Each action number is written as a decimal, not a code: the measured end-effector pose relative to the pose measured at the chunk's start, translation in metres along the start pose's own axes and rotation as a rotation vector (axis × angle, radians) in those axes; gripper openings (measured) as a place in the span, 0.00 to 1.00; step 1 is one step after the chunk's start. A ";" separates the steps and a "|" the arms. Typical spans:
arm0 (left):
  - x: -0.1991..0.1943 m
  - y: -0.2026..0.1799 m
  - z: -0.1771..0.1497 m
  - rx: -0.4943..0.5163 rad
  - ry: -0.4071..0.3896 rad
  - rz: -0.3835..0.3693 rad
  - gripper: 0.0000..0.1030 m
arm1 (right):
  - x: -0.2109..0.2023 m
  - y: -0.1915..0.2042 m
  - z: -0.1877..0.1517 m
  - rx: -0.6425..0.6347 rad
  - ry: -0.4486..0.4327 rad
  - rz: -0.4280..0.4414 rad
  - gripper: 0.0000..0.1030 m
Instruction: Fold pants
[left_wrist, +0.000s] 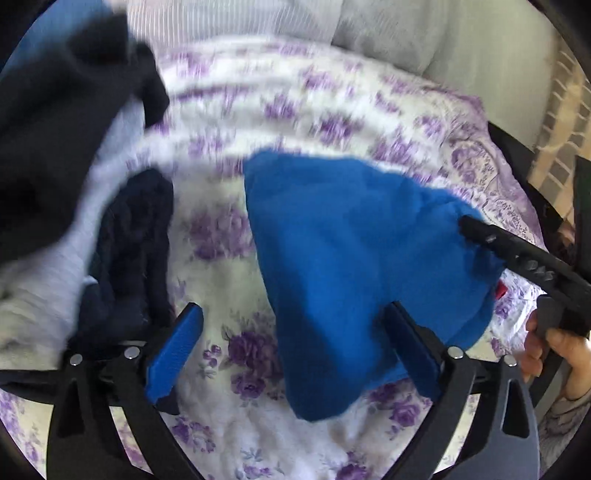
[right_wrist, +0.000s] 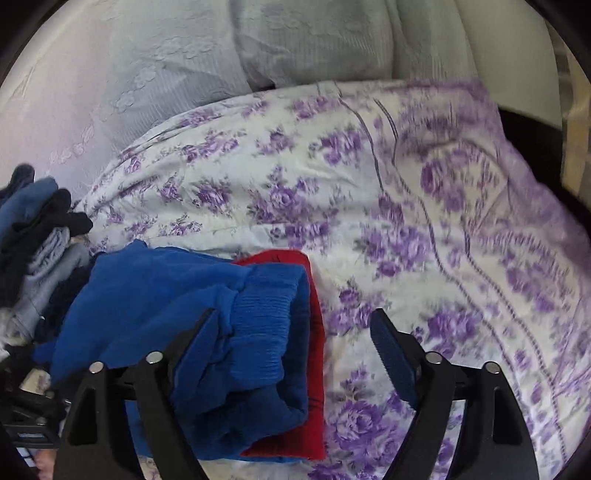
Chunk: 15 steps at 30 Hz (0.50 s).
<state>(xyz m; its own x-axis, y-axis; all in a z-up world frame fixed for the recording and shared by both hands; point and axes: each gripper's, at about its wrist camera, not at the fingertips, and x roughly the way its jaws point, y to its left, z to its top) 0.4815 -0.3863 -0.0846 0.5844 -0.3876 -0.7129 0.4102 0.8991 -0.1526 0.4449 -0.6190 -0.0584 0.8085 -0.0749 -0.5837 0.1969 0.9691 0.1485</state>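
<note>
The blue pants (left_wrist: 351, 258) lie bunched in a folded heap on the purple-flowered bedsheet (left_wrist: 229, 288). My left gripper (left_wrist: 293, 306) stands open over them; its right finger rests against the heap and its left finger is over bare sheet. In the right wrist view the pants (right_wrist: 155, 295) show a ribbed band, with a red cloth (right_wrist: 316, 332) under them. My right gripper (right_wrist: 295, 314) is open, its left finger beside the ribbed band and its right finger over the sheet. One of its black fingers (left_wrist: 491, 240) touches the heap's right edge in the left wrist view.
A pile of dark and grey clothes (left_wrist: 55, 166) and a navy knitted garment (left_wrist: 136, 251) lie to the left. Grey pillows (right_wrist: 303, 44) stand at the back. The bed's edge (right_wrist: 535, 147) drops away at the right. A hand (left_wrist: 554, 347) holds the right gripper.
</note>
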 end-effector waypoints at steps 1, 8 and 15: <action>0.001 0.002 0.000 -0.008 0.002 -0.009 0.96 | 0.000 -0.003 0.000 0.015 -0.001 0.012 0.87; -0.006 0.006 -0.002 0.005 -0.038 0.017 0.96 | -0.016 0.019 -0.008 -0.077 -0.093 0.000 0.87; -0.007 0.001 -0.002 0.016 -0.046 0.026 0.96 | 0.001 0.006 -0.013 -0.006 0.007 0.018 0.93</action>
<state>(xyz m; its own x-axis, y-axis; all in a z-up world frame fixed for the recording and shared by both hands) 0.4763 -0.3817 -0.0810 0.6266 -0.3737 -0.6839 0.4054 0.9058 -0.1234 0.4397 -0.6101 -0.0681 0.8082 -0.0561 -0.5863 0.1793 0.9717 0.1541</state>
